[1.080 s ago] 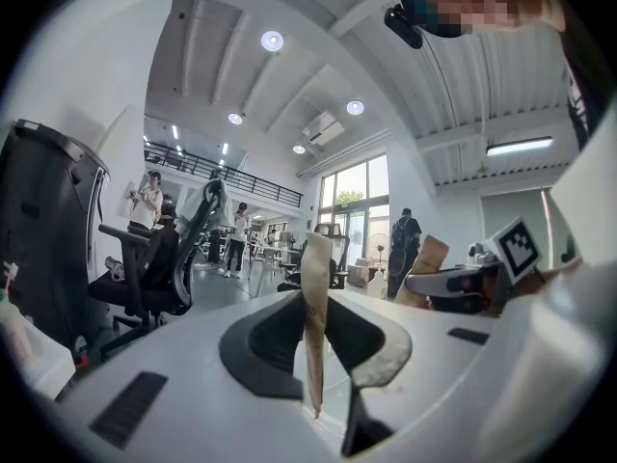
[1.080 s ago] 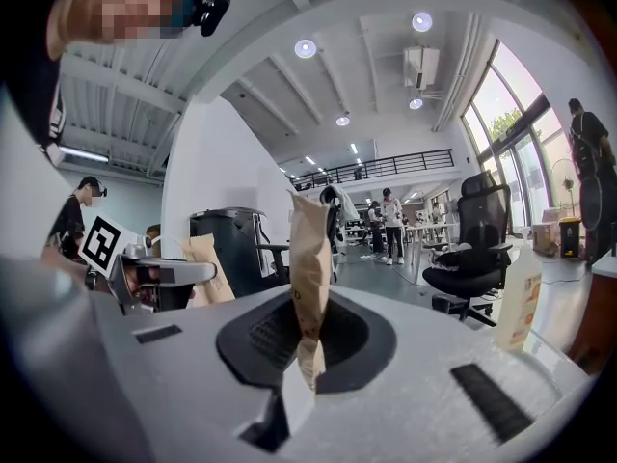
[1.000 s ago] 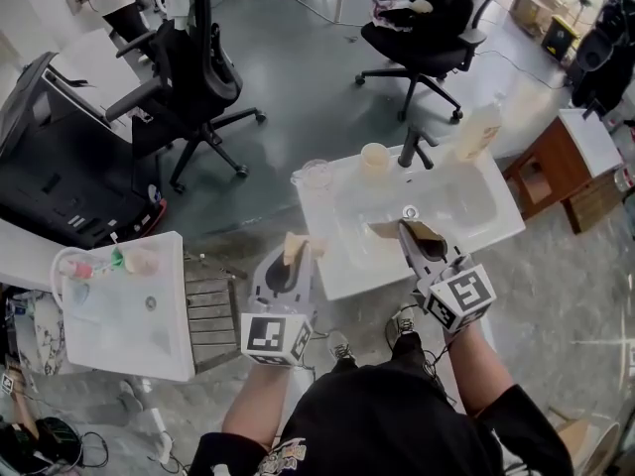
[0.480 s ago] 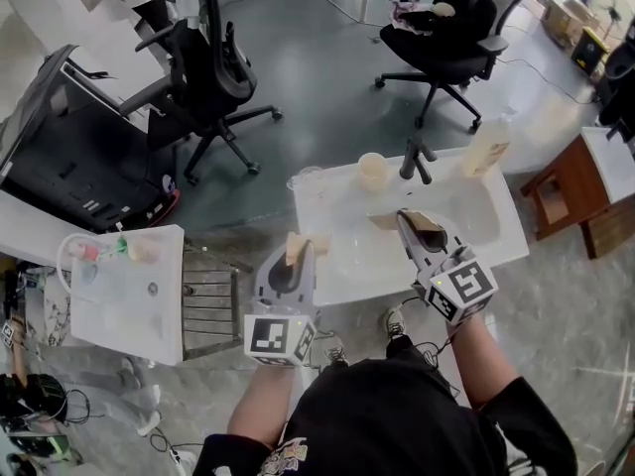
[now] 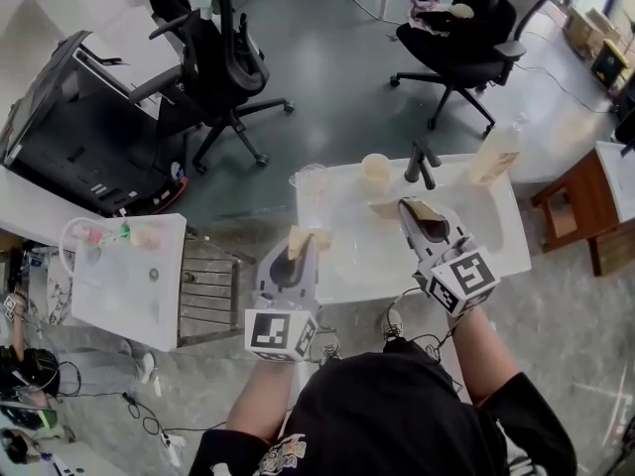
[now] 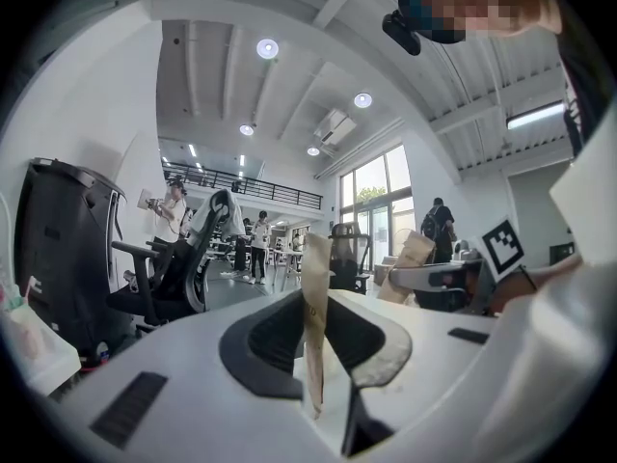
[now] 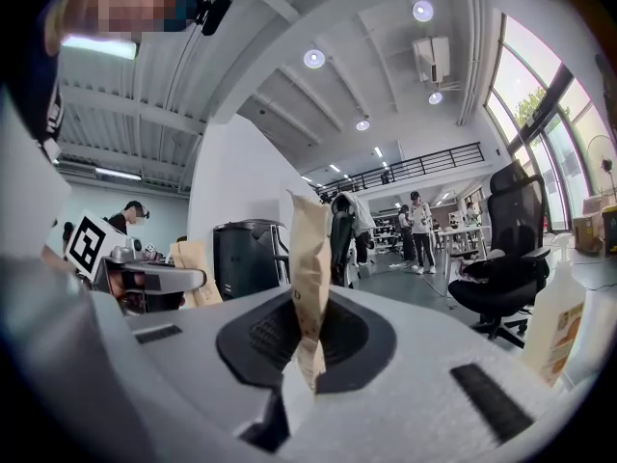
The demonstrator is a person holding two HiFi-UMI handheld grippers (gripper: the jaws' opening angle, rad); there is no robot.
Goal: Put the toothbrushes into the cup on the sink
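Left tongs [image 5: 300, 238]: closed, tan pads pressed flat together, gripping nothing.
Right tongs [image 5: 415, 209]: closed the same way, also gripping nothing.
Arms: both reached forward, side by side; the left tongs hung over the sink's [image 5: 347, 276] near left part, the right over its basin.
Cup [image 5: 375, 171]: on the back rim, left of the faucet [image 5: 422, 162]; contents too small to tell.
Clear cup [image 5: 311, 179]: at the back left corner.
Counts: two cups, one bottle [image 5: 496, 152].
Toothbrushes: could not be picked out.
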